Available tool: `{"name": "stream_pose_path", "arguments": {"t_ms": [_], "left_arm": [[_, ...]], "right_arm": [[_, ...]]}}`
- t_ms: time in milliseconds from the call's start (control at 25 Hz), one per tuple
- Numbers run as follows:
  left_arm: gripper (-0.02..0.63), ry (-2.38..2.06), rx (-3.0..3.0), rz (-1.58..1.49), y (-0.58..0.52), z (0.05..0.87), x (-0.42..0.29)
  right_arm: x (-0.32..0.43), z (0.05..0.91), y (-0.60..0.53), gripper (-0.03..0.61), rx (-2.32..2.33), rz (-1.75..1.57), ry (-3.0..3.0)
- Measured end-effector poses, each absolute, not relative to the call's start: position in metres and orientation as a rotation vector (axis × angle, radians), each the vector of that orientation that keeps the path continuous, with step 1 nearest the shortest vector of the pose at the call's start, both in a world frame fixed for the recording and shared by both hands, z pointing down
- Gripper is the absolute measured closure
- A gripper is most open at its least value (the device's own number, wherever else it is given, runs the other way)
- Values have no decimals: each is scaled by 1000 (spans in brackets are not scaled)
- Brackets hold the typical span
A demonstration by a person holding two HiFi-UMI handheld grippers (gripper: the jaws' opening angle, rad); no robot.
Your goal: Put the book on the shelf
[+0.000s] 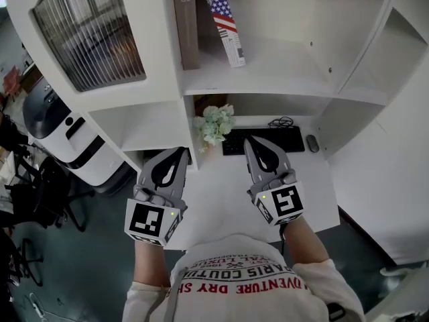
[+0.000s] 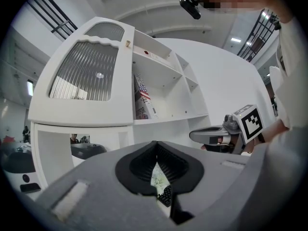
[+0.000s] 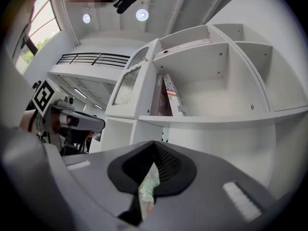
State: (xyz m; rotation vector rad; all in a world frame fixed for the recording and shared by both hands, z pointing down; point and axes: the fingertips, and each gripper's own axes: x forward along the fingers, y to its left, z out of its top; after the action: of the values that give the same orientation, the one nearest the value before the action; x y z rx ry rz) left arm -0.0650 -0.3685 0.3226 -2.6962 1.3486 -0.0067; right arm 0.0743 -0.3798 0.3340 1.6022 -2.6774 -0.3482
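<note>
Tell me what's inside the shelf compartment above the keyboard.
Two books at the left: a brown book upright, a flag-covered book leaning toward it. The rest looks bare; anything behind the books is hidden.

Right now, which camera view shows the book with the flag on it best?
The head view: the flag book is large and sharp there, leaning toward a dark book on the shelf, though its top is cut off. The left gripper view shows it small and far; the right gripper view shows it narrow, from below.
</note>
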Motion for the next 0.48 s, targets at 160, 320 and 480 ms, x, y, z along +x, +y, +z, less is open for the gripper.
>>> {"name": "stream_pose_path", "arguments": {"t_ms": [160, 320, 480], "left_arm": [[609, 1345, -2699, -13, -370, 327, -63], [609, 1348, -2702, -24, -370, 327, -61], [609, 1347, -2703, -28, -371, 330, -61]], "right_arm": [[76, 339, -378, 578, 1584, -321, -2690], [78, 332, -379, 578, 1563, -340, -2698], [79, 332, -382, 578, 1556, -323, -2704]]}}
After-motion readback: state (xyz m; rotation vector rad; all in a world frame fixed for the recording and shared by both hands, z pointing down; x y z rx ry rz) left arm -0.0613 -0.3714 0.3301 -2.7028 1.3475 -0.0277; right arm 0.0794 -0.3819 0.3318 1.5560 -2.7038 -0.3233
